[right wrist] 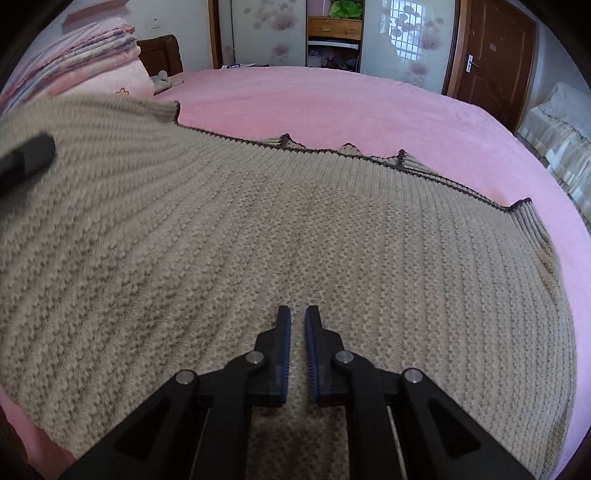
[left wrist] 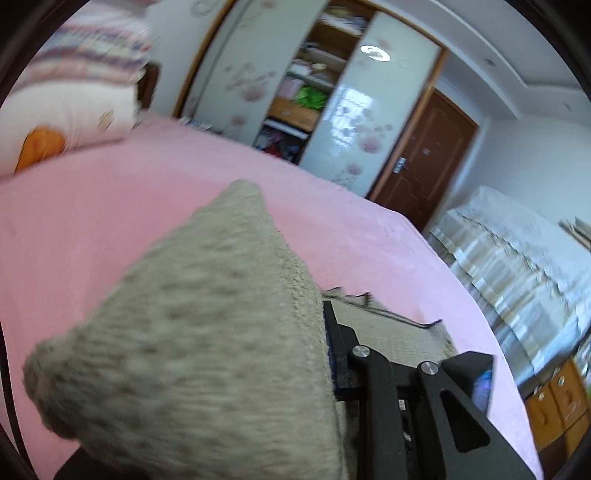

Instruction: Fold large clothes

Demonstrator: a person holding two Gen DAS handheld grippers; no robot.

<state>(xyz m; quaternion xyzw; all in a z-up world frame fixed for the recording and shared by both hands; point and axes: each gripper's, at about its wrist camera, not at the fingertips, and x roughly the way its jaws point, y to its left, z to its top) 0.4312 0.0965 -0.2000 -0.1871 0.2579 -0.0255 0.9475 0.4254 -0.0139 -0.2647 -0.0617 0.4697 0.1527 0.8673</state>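
Observation:
A large beige knit sweater (right wrist: pixel 258 229) with a dark trimmed edge lies spread on the pink bed (right wrist: pixel 332 99). My right gripper (right wrist: pixel 297 314) hovers low over the near part of the sweater, jaws nearly together with a narrow gap, holding nothing. My left gripper (left wrist: pixel 327 332) is shut on a lifted fold of the sweater (left wrist: pixel 207 332), which drapes over and hides its left finger; the fabric is raised above the bed (left wrist: pixel 110 206). The left gripper's dark finger also shows in the right wrist view (right wrist: pixel 27 157) at the far left, over the sweater.
Folded blankets and a pillow (right wrist: pixel 92 59) are stacked at the bed's head. A wardrobe with sliding doors (right wrist: pixel 332 33) and a brown door (right wrist: pixel 491 55) stand beyond the bed. A covered sofa (left wrist: pixel 517 266) is on the right.

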